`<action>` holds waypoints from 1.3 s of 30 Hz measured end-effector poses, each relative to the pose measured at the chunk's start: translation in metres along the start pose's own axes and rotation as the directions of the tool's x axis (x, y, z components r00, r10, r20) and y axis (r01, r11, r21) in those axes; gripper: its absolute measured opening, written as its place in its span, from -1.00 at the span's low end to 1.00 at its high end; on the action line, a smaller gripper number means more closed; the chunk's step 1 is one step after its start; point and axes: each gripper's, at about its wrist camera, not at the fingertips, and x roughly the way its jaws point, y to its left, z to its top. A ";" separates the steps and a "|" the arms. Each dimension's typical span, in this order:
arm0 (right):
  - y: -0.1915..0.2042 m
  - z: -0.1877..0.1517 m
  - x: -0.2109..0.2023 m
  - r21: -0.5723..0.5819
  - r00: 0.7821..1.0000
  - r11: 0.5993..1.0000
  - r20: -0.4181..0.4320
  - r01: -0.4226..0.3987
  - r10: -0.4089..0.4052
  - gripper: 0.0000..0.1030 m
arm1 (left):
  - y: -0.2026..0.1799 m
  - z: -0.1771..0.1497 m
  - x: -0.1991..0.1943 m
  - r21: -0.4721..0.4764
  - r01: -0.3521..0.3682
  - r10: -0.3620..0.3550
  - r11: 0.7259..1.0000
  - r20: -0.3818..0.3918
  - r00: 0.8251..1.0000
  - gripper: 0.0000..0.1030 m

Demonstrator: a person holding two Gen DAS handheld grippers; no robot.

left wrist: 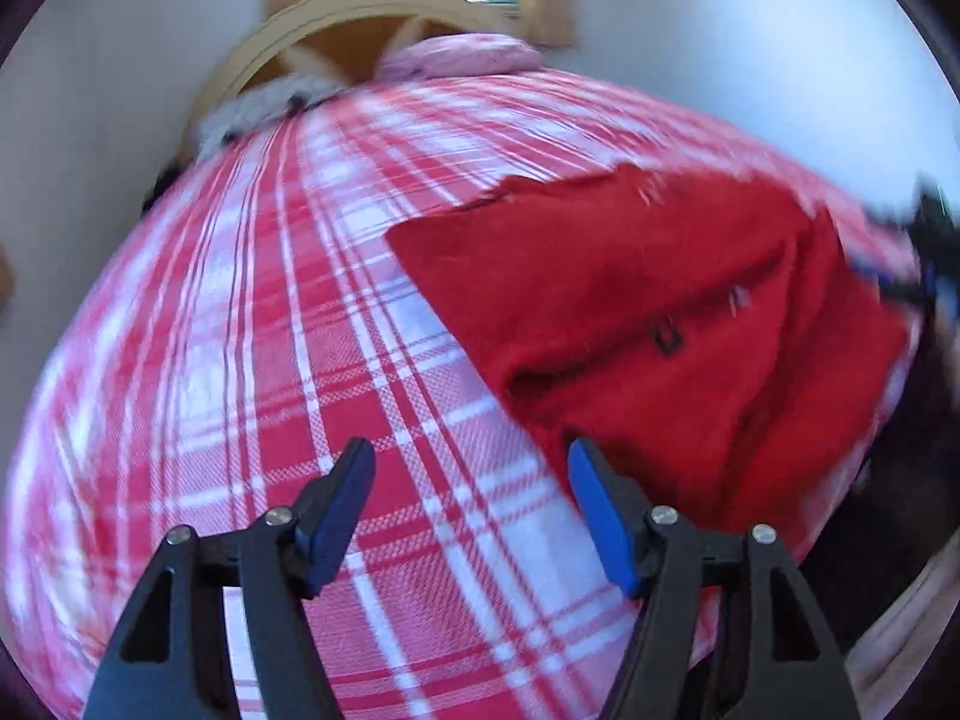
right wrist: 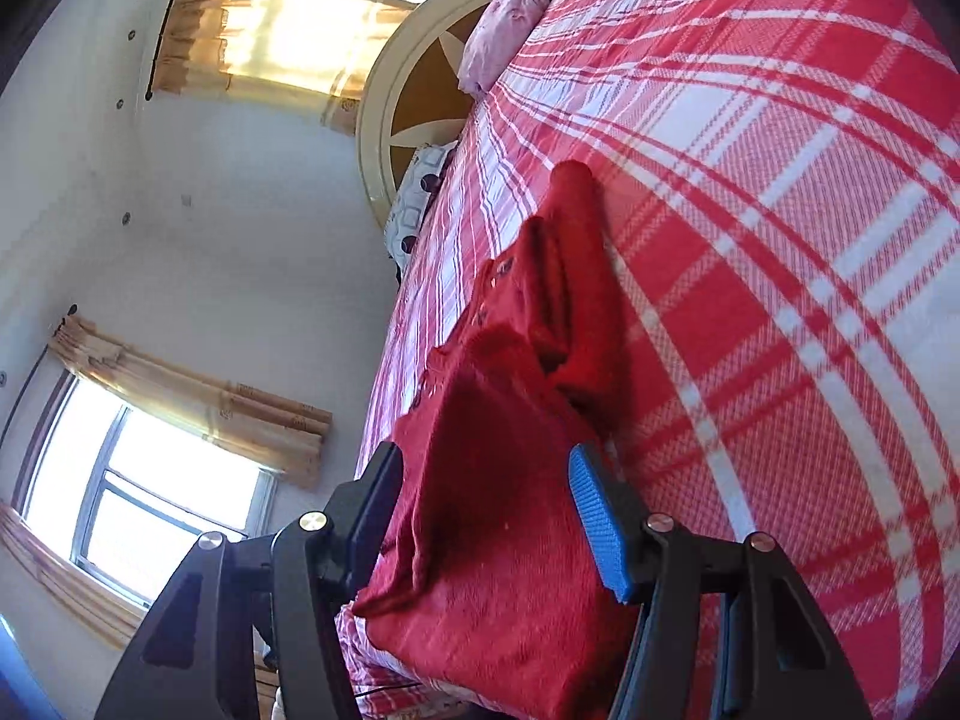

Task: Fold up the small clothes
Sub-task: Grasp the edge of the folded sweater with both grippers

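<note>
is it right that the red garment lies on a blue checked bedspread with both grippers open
Not quite: the bedspread is red and white checked, not blue, as the left wrist view shows. The red garment does lie on it, and the left gripper and right gripper are both open.

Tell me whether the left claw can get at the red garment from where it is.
Probably yes. The left claw is open above the plaid bedspread, the red garment begins beside its right finger, and nothing lies between them.
</note>
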 end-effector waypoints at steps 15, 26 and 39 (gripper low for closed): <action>0.011 -0.012 -0.012 -0.026 1.000 0.999 0.017 0.027 -0.026 0.15 | -0.066 0.031 0.024 0.373 0.115 -0.132 0.921 0.019 0.991 0.35; 0.016 -0.018 -0.019 -0.112 0.993 0.987 0.047 0.116 -0.111 0.15 | 0.013 0.033 0.062 -0.297 0.389 -0.396 0.872 0.039 0.917 -0.43; 0.062 -0.014 -0.006 -0.456 0.934 0.814 0.168 0.358 -0.316 0.14 | -0.003 0.037 0.060 -0.287 0.373 -0.374 0.882 0.056 0.926 0.02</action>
